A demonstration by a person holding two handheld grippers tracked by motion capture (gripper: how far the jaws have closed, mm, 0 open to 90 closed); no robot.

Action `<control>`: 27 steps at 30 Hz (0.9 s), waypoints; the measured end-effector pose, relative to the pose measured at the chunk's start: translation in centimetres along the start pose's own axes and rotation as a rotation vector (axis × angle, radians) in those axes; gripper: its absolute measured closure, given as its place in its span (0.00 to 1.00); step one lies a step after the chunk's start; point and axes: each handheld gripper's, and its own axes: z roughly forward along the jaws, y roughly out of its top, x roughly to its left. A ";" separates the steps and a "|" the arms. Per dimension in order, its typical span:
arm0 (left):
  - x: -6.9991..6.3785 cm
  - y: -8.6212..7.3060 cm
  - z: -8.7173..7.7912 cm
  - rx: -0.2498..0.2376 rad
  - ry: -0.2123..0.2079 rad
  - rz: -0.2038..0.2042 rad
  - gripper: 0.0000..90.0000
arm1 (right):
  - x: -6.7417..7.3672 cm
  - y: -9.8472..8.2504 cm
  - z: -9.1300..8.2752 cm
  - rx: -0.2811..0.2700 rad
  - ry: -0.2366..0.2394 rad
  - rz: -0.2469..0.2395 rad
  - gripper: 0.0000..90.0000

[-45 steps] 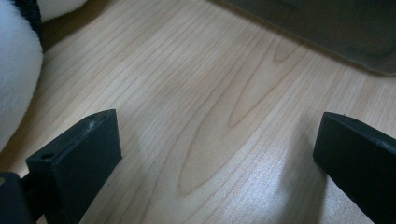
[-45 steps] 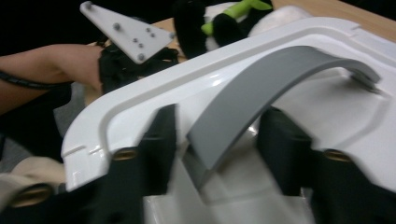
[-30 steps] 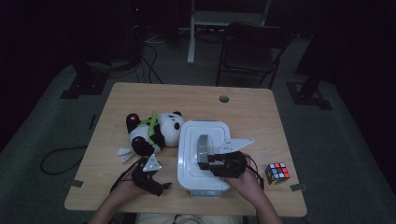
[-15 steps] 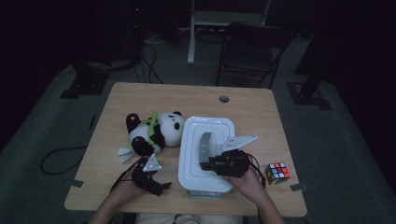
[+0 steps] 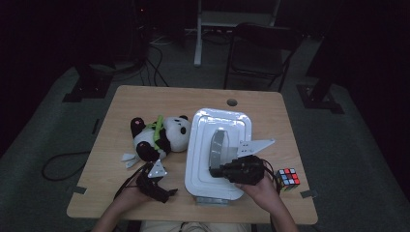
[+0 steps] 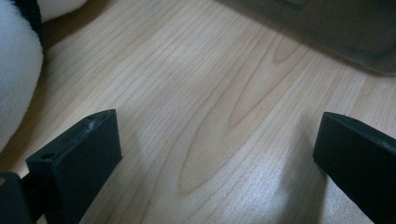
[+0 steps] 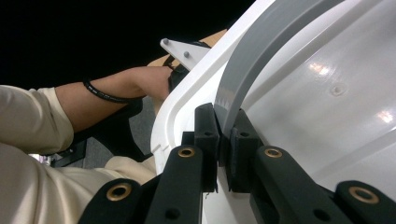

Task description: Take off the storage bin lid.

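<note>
Grey handle point(image 7: 261, 60) of white lid point(image 5: 203, 159) sits clenched in right claw point(image 7: 223, 140); left claw point(image 6: 210, 154) released.

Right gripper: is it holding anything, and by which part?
Yes. The right gripper has its jaws shut on the grey curved handle of the white plastic bin lid, near the handle's end.

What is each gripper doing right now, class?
Left gripper: open, holding nothing.
Right gripper: shut on grey handle of white plastic lid.
</note>
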 end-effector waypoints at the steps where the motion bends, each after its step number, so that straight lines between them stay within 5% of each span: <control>1: 0.0 0.0 0.0 -0.001 0.000 0.000 0.02 | 0.0 0.1 -0.2 -0.009 0.006 0.001 0.95; 6: 0.0 0.0 0.0 0.000 -0.001 -0.002 0.02 | 0.1 0.5 -1.2 -0.040 -0.004 -0.008 0.95; 12: 0.0 0.0 0.0 0.000 -0.001 -0.002 0.02 | -0.4 0.9 -2.3 -0.089 -0.075 -0.007 0.95; 15: 0.0 0.0 0.0 0.001 0.000 0.000 0.02 | -1.5 0.9 -2.9 -0.122 -0.144 0.010 0.95; 27: 0.0 0.0 0.0 0.002 -0.001 0.000 0.02 | -5.0 1.4 -5.0 -0.206 -0.279 0.051 0.95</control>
